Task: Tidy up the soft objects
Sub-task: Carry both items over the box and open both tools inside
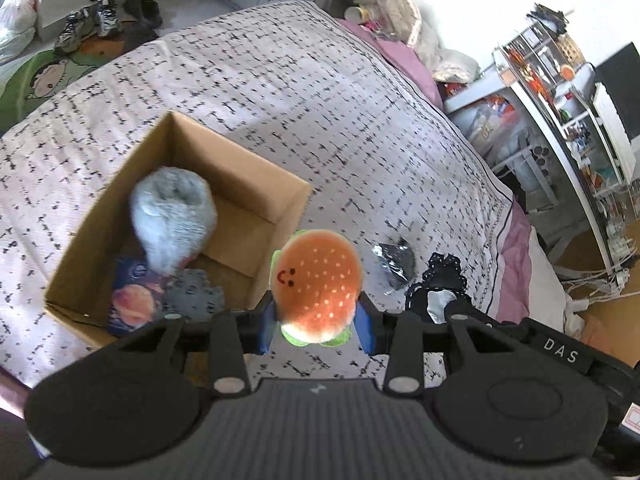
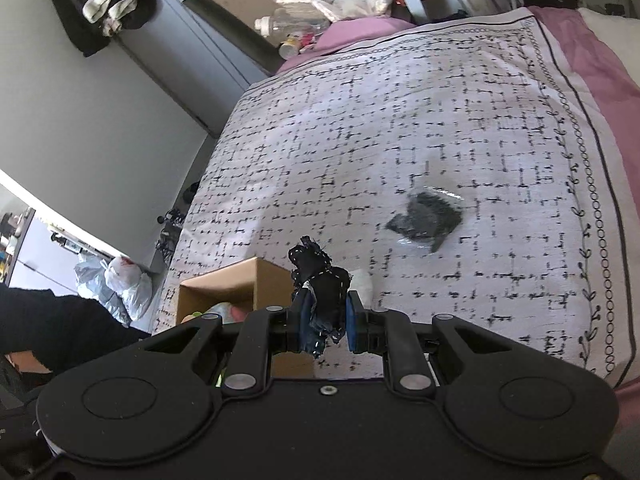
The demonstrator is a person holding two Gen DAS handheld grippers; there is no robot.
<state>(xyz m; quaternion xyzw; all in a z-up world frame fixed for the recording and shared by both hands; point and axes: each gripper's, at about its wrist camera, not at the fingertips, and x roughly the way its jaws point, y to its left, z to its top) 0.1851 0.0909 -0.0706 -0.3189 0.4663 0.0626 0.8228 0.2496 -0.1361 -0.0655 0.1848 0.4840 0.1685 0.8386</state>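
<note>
My left gripper (image 1: 318,326) is shut on a plush hamburger toy (image 1: 318,280) with a smiling face, held just right of an open cardboard box (image 1: 256,184) on the bed. Inside the box lie a fluffy grey plush (image 1: 172,216), a blue printed pouch (image 1: 134,300) and a dark grey knitted piece (image 1: 194,294). My right gripper (image 2: 328,320) is shut on a black lacy cloth (image 2: 320,276), held above the bed near the box (image 2: 224,292). That same black cloth (image 1: 438,286) also shows in the left wrist view. A dark item in clear wrap (image 2: 426,220) lies on the patterned bedspread (image 2: 400,120).
Shoes (image 1: 88,20) and a green cartoon mat (image 1: 40,80) lie on the floor beyond the bed. Cluttered shelves (image 1: 560,92) stand to the right. Bottles and bags (image 2: 304,16) crowd the bed's far side. A dark sleeve (image 2: 48,328) is at the left.
</note>
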